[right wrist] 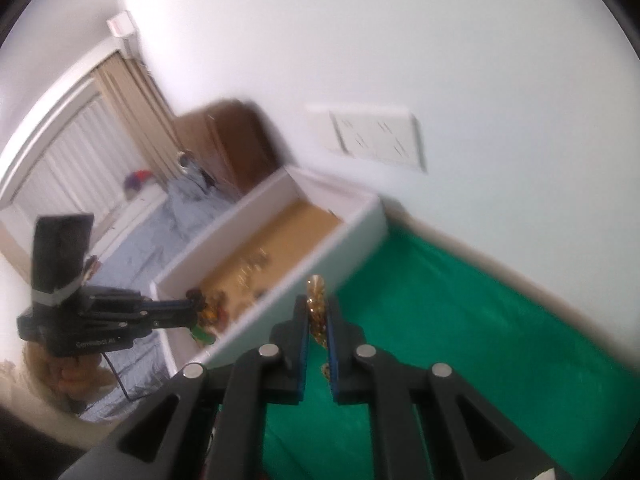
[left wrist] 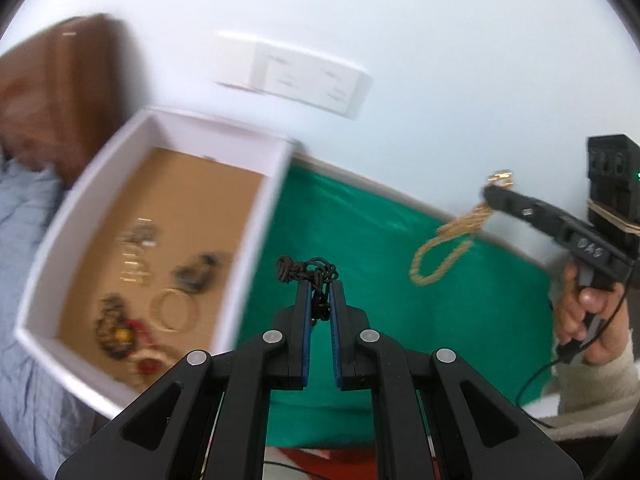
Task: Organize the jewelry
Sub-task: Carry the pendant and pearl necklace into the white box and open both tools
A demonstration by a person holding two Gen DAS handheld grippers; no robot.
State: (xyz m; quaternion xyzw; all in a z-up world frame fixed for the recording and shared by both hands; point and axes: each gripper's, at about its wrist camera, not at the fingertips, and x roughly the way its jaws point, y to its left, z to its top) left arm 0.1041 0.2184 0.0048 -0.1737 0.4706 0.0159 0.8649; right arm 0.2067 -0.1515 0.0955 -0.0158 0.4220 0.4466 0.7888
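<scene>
My left gripper (left wrist: 320,286) is shut on a black cord necklace (left wrist: 308,270) that bunches above its tips, over the green cloth (left wrist: 360,240). My right gripper (right wrist: 318,304) is shut on a gold chain (right wrist: 316,308); in the left wrist view the gold chain (left wrist: 444,248) hangs in a loop from the right gripper (left wrist: 490,196), held by a hand (left wrist: 588,316). A white box (left wrist: 256,232) with a tan floor holds several pieces of jewelry, among them a gold bangle (left wrist: 174,310). In the right wrist view the left gripper (right wrist: 194,304) hangs by the near end of the white box (right wrist: 304,276).
A white wall with a socket plate (left wrist: 308,80) stands behind the cloth. A brown headboard (left wrist: 60,92) and blue-grey bedding (left wrist: 24,208) lie left of the box. A window with blinds (right wrist: 64,164) and a curtain shows far left in the right wrist view.
</scene>
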